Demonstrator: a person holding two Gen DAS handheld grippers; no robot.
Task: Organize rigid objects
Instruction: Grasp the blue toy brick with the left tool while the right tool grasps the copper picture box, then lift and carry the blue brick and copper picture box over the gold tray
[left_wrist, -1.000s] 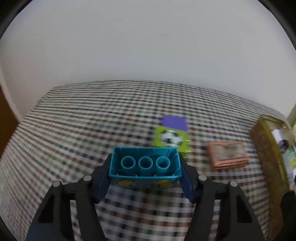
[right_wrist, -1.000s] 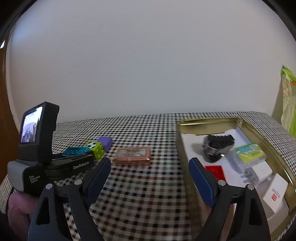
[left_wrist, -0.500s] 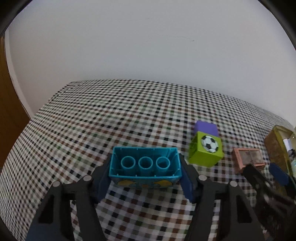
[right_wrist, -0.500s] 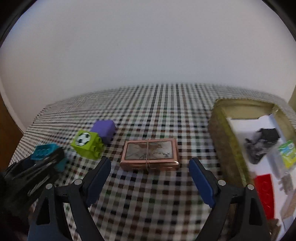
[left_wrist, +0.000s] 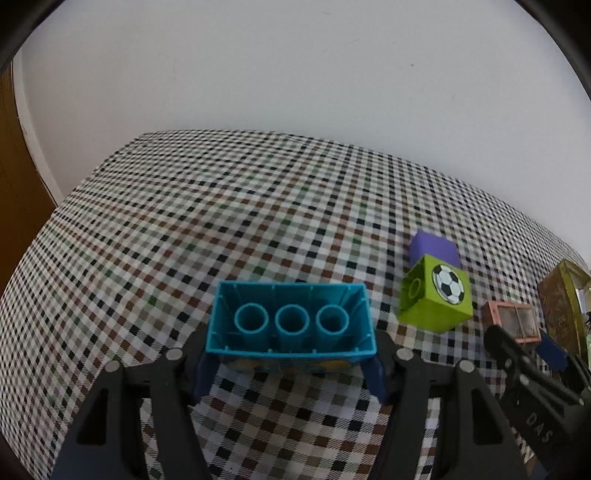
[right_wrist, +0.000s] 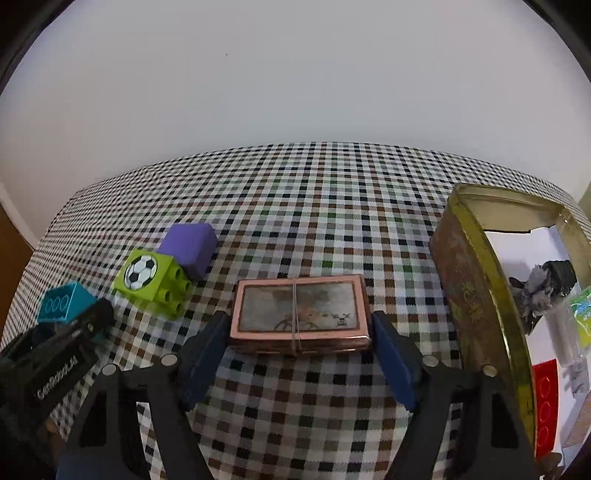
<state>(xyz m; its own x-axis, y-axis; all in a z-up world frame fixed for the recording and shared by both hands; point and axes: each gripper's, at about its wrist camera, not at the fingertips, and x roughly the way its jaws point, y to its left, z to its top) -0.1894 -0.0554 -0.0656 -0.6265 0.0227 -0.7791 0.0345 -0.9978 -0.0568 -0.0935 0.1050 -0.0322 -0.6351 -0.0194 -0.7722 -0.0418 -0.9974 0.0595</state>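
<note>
My left gripper (left_wrist: 291, 363) is shut on a teal brick (left_wrist: 291, 321), hollow underside facing the camera, held just above the checked tablecloth (left_wrist: 221, 221). In the right wrist view a flat copper-coloured case (right_wrist: 299, 308) with a band around it lies on the cloth between the blue pads of my right gripper (right_wrist: 299, 326). Its jaws are closing, and the pads stand right at the case's two short ends. A lime-green brick with a football print (right_wrist: 147, 280) lies on its side to the left, touching a purple block (right_wrist: 190, 245).
A gold tin (right_wrist: 476, 280) stands open on the right. It holds a red brick (right_wrist: 545, 402), a black and grey object (right_wrist: 550, 280), white paper and small packets. A white wall runs behind the table. A brown wooden edge (left_wrist: 14, 184) shows at far left.
The right gripper swung left from the tin and dropped over the copper case, its jaws narrowing around it. The left gripper drifted left with the teal brick, away from the green brick.
</note>
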